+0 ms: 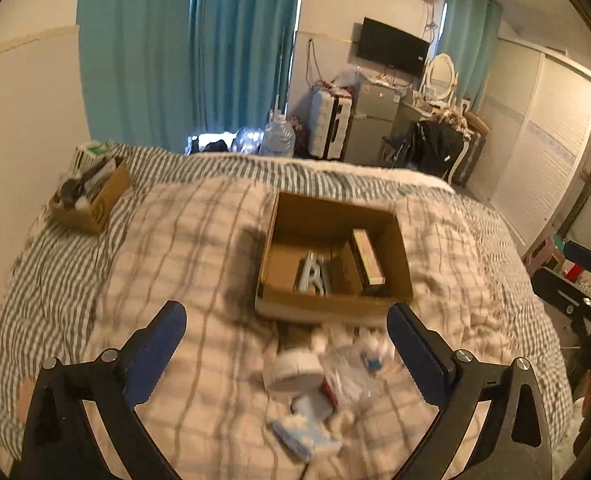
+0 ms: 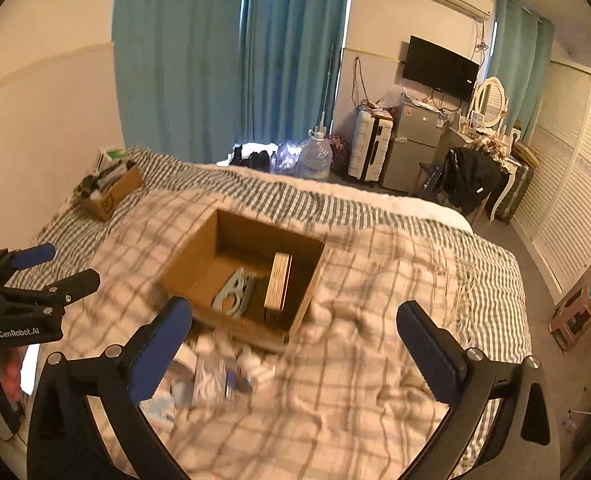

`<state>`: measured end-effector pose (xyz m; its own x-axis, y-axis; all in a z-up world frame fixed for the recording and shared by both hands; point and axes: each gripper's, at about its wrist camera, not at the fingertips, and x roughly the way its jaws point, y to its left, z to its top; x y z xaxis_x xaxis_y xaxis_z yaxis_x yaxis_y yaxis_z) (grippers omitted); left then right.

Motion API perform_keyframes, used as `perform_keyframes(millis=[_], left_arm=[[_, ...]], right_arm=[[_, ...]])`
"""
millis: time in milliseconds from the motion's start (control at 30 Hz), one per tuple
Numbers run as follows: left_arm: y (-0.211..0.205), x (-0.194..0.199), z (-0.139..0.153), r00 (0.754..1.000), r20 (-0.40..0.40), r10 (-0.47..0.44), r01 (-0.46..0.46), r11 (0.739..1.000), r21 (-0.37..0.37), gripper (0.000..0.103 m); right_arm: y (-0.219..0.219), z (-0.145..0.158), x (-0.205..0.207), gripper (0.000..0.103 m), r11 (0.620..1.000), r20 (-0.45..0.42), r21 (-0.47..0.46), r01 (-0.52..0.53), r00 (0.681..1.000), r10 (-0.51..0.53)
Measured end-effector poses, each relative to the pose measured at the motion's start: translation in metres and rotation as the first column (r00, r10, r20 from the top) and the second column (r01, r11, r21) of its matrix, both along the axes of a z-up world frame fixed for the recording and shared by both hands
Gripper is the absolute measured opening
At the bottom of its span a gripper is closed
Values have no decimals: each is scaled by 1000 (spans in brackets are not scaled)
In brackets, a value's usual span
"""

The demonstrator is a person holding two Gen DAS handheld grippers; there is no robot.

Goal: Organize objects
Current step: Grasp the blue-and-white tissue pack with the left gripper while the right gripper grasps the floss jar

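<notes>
An open cardboard box [image 1: 331,304] sits on the plaid blanket; it also shows in the right wrist view [image 2: 199,272]. Inside lie a pale blue clip [image 1: 313,274] and a narrow tan carton [image 1: 369,256], seen too in the right wrist view as the clip [image 2: 233,294] and carton [image 2: 278,286]. Loose items lie in front of the box: a white round jar [image 1: 295,370], a clear plastic bag [image 1: 347,372], a blue-and-white packet [image 1: 305,434]. My left gripper [image 1: 287,340] is open and empty above this pile. My right gripper [image 2: 295,334] is open and empty, right of the pile [image 2: 219,376].
A second cardboard box [image 1: 89,196] full of items stands at the bed's far left by the wall. The other gripper [image 1: 575,280] shows at the right edge. Beyond the bed are water bottles [image 1: 279,136], a suitcase, a small fridge and a chair.
</notes>
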<state>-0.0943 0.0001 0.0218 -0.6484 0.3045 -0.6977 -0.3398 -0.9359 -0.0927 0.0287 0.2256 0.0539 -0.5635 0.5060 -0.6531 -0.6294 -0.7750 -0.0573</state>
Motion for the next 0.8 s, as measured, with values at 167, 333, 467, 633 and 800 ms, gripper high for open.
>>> perform_keyframes(millis=[167, 333, 467, 633, 800], left_arm=[[5, 24, -44, 999, 31, 23, -22, 999, -38, 103], [17, 33, -92, 996, 76, 52, -45, 995, -87, 103], [22, 39, -128, 990, 129, 61, -46, 992, -116, 103], [27, 58, -176, 976, 218, 24, 8, 990, -142, 103], [41, 58, -185, 973, 228, -27, 69, 982, -175, 85]], right_arm=[[-7, -50, 12, 102, 999, 33, -29, 42, 999, -41], [-5, -106, 19, 102, 993, 87, -84, 83, 993, -75], [-5, -137, 20, 102, 989, 110, -121, 87, 991, -74], [0, -160, 19, 102, 976, 123, -194, 96, 990, -73], [2, -172, 15, 103, 969, 149, -219, 115, 985, -84]])
